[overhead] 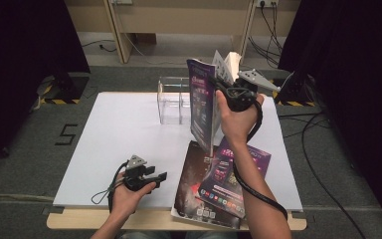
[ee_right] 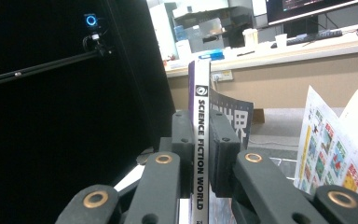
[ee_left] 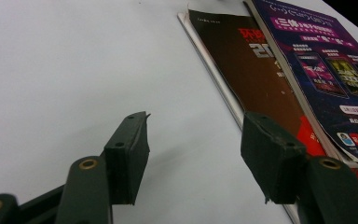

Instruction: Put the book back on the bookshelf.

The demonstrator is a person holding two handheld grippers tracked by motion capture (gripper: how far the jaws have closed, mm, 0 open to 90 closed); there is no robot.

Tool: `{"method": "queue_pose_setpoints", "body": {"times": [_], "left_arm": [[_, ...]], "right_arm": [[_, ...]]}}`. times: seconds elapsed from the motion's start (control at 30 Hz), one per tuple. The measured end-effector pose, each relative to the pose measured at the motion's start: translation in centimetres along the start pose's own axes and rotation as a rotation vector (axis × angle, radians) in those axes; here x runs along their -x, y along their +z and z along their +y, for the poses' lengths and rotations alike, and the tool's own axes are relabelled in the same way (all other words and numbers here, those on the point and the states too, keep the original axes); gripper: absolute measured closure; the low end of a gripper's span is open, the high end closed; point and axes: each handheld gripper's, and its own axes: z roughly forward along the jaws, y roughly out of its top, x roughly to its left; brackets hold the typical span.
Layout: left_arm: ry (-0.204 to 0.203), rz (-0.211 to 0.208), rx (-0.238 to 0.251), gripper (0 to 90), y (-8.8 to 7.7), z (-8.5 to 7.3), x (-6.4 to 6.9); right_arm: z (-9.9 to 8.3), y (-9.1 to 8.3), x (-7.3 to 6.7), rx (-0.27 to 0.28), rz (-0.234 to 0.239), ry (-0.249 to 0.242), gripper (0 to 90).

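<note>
Your right claw (overhead: 219,82) clenches a magazine (overhead: 202,102) upright above the white tabletop (overhead: 119,134); your left claw (overhead: 156,174) rests released near its front edge. Grey carpet, black curtains.

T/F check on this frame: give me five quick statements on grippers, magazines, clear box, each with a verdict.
1. The right gripper clamps a magazine by its spine. True.
2. The left gripper holds a magazine. False: its jaws are open over the bare table.
3. Two magazines lie stacked on the table. True.
4. The clear box already holds a magazine. False: it looks empty.
5. The lifted magazine lies flat. False: it hangs upright.
</note>
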Motion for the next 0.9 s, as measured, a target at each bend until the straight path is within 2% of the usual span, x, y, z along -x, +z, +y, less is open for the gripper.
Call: {"method": "queue_pose_setpoints", "body": {"times": [0.33, 0.9], "left_arm": [[-0.008, 0.0, 0.007, 40.5, -0.1, 0.1, -0.1], [-0.007, 0.007, 0.012, 40.6, -0.1, 0.1, -0.2]], "right_arm": [[-0.1, 1.4, -0.1, 0.003, -0.011, -0.006, 83.3], [0.5, 2.8, 0.5, 0.016, -0.032, 0.008, 83.3]]}}
